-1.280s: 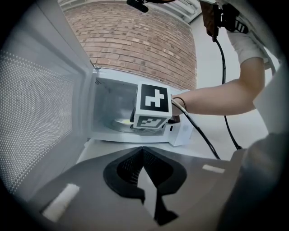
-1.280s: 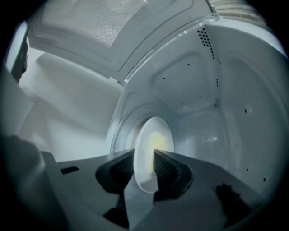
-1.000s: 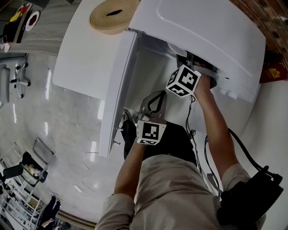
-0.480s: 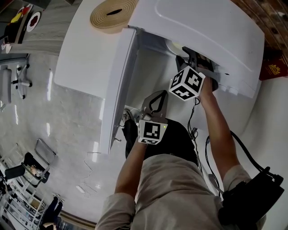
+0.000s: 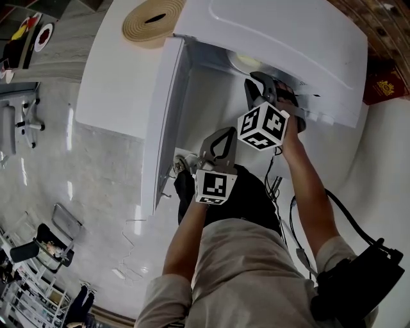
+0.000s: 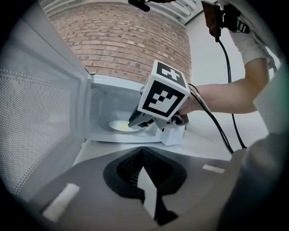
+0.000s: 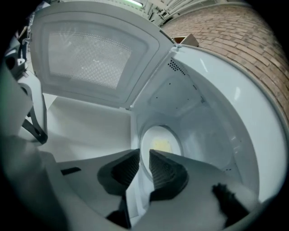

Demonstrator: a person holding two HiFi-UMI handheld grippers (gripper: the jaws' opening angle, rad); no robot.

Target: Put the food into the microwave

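Two hand-held grippers worked at a white microwave (image 5: 288,51) that stood on a white table (image 7: 90,126), its door (image 7: 90,58) swung wide open to the left. One plate (image 7: 158,133) sat on the middle of the microwave's floor, well in from the front edge, and a small yellow portion of food (image 7: 161,145) lay at the plate's centre. The right gripper (image 7: 144,155) was at the front edge of the oven's opening, pointing down and in toward the plate. Its jaws had just been closing and stood a narrow way apart, with nothing between them and no contact with the plate. The left gripper (image 6: 143,158) hung outside the oven over the table's near side, aimed at the opening, its jaws closed together on nothing. A coiled tan band (image 5: 152,19) lay near the table's far edge, to the left of the microwave. Judging from this, the main step appeared done: the food was inside the oven and had been let go. What seemed to be left was drawing the right gripper clear of the opening and swinging the door closed. Which gripper would do that could not be told.
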